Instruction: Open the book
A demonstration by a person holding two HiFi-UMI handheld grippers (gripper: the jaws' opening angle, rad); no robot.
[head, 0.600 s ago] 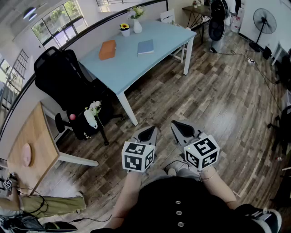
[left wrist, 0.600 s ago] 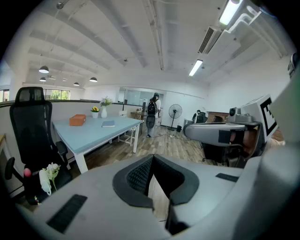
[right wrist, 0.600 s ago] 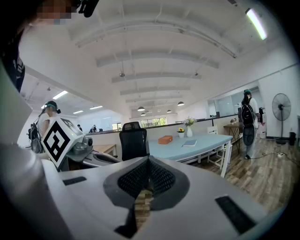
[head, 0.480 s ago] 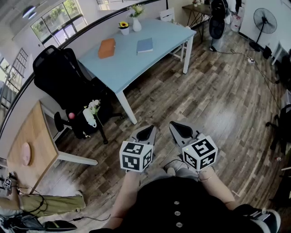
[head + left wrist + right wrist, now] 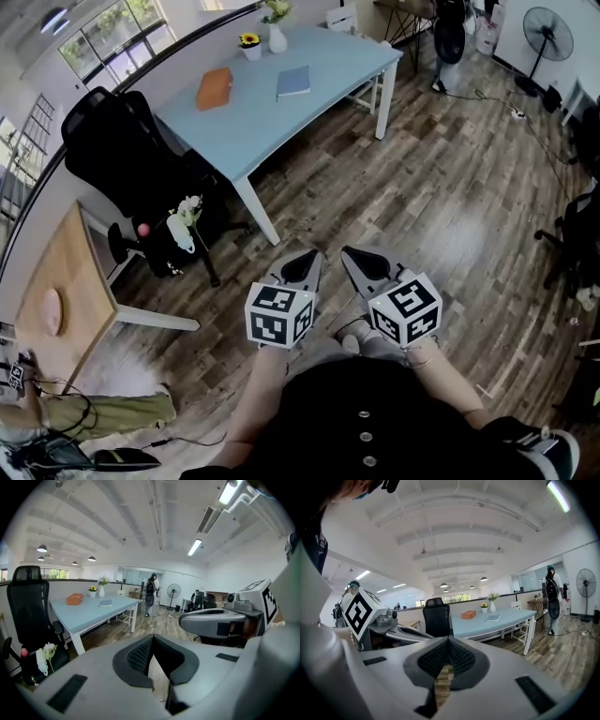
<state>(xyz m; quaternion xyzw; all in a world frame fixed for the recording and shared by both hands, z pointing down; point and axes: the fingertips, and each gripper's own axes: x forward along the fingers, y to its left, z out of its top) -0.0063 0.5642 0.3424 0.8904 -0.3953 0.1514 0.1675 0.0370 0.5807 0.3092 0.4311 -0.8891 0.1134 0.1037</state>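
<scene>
Slightly higher now, left gripper [image 5: 309,262] and right gripper [image 5: 352,259] hold fingers together, empty. Blue book [image 5: 293,82] lies well apart on the surface [image 5: 281,127]; likely light, thin: lift 1 cover edge.

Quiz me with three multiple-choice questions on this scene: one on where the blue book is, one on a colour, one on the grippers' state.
1. The blue book lies: A on the light blue table; B on the floor; C on the wooden desk.
2. The office chair is: A white; B orange; C black.
3. The left gripper and right gripper are: A open; B shut, empty; C shut on the book.
Answers: 1 A, it lies flat on that table; 2 C, its back and seat are black; 3 B, each one's fingers meet with nothing between.
</scene>
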